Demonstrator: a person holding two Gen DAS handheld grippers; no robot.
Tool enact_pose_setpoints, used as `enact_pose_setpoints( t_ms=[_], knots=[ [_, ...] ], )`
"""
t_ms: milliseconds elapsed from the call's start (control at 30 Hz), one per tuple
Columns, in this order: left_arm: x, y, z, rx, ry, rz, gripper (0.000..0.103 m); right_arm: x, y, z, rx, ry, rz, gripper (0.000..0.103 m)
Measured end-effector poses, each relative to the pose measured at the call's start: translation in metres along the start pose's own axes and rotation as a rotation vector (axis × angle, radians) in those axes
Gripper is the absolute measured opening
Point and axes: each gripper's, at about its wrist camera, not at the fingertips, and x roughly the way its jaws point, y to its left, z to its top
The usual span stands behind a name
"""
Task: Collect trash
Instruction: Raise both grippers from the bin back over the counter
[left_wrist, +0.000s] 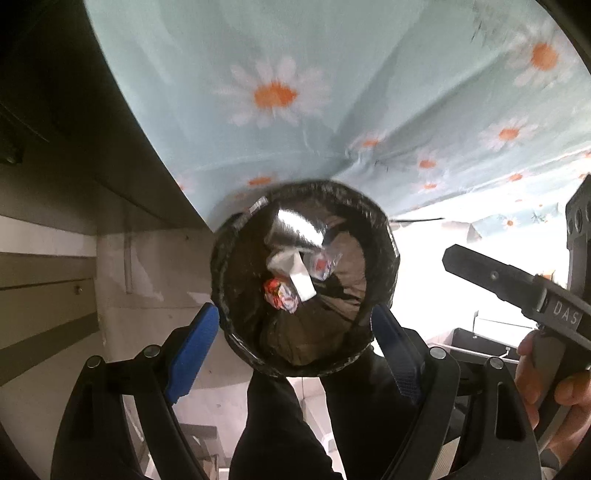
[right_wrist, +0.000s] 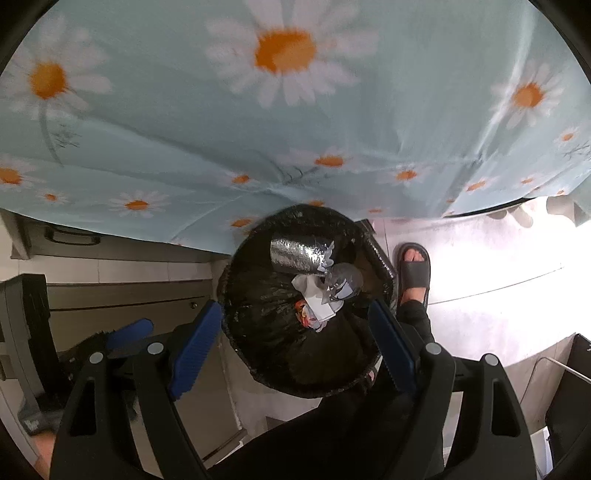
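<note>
Trash sits inside the black-lined bin (right_wrist: 306, 306) on the floor below the daisy-print tablecloth (right_wrist: 258, 122): a silver foil wrapper (right_wrist: 295, 254), white crumpled paper (right_wrist: 317, 306) and a red printed wrapper (left_wrist: 279, 293). Both the left gripper (left_wrist: 295, 343) and the right gripper (right_wrist: 295, 343) hang above the bin's mouth, jaws spread wide and holding nothing. Judging by this, a drop is done; the next move likely calls for lifting back to the tabletop to find any remaining piece.

Black-lined bin (left_wrist: 236, 295) — wrappers (left_wrist: 282, 293) inside
</note>
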Motion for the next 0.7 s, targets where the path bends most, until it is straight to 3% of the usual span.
enact_pose_setpoints(
  t_ms=[333,700],
  knots=[
    [-0.066,-0.001,0.006,0.018,-0.130,-0.027,0.082,-0.053,0.006,-0.007,-0.035,-0.080,0.009,0.081],
    [-0.115,-0.013,0.005,0.057,-0.229,-0.047,0.082,-0.107,0.040,-0.017,-0.155,-0.189,0.021,0.081]
  ],
)
